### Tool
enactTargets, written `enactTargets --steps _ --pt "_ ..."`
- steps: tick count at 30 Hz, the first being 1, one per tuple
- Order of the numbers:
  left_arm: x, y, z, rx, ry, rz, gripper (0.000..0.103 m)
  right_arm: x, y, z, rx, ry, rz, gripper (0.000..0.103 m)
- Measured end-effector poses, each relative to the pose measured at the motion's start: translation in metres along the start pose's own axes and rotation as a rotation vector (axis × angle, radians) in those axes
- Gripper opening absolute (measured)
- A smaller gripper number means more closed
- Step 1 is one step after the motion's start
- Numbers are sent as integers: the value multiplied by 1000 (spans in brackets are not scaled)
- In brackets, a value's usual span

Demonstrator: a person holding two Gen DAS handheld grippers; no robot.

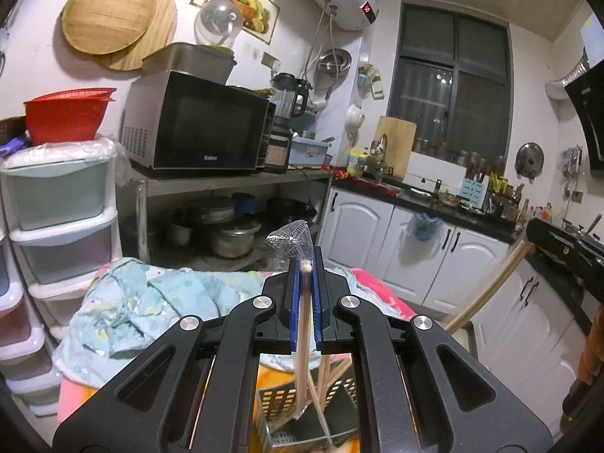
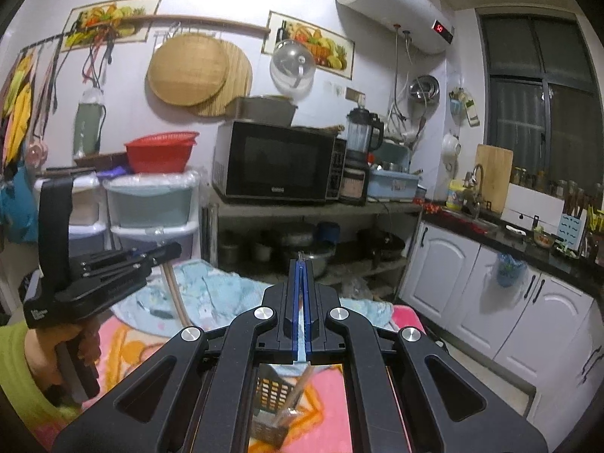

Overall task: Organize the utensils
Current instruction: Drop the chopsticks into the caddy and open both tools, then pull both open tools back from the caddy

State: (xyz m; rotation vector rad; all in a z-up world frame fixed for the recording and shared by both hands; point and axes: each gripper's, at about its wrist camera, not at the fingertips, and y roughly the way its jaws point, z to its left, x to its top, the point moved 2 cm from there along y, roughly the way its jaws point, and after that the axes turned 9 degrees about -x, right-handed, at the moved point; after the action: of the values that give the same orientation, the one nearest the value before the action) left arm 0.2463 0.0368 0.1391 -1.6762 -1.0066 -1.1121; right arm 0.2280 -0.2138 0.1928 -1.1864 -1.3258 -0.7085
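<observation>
The lower ends of the chopsticks are cut off from clear view behind the left gripper (image 1: 305, 264) body, and the holder beneath it shows only in slices through the gaps in the frame. The left gripper's blue pads are pressed onto a pair of wrapped chopsticks (image 1: 304, 324) in a clear plastic sleeve; the sleeve's crumpled top sticks out just past the fingertips, and the long axis runs steeply down from the tips toward a perforated utensil holder (image 1: 275, 400) directly below the gripper. Inside that holder a few bare chopsticks (image 1: 328, 373) lean crosswise. In the right wrist view the right gripper (image 2: 302, 264) has its jaws drawn nearly together with only a thin pale strip between the pads; what that strip belongs to is hard to make out. Below it the same utensil holder (image 2: 273, 400) shows through the frame with a wrapped pair standing tilted in it, blurred. From the left view, a long wooden stick (image 1: 487, 283) slants down from the black body of the other gripper at far right; its lower end is blurred. Ahead of both grippers lies a pale blue cloth (image 1: 151, 302) on a pink blanket (image 2: 321, 415), and beyond stands a shelf carrying a microwave (image 1: 196, 128).
</observation>
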Motion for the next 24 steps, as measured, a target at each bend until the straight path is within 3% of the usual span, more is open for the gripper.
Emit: enactTargets --steps 14,19,24 --pt "-31 9 13 0 -45 60 4 -44 27 6 -17 -21 126 2" --pt "-38 7 15 -3 -58 82 23 -53 31 6 -16 -1 162 3" --pt "-37 -1 16 -6 -74 83 46 -57 29 3 -17 24 165 35"
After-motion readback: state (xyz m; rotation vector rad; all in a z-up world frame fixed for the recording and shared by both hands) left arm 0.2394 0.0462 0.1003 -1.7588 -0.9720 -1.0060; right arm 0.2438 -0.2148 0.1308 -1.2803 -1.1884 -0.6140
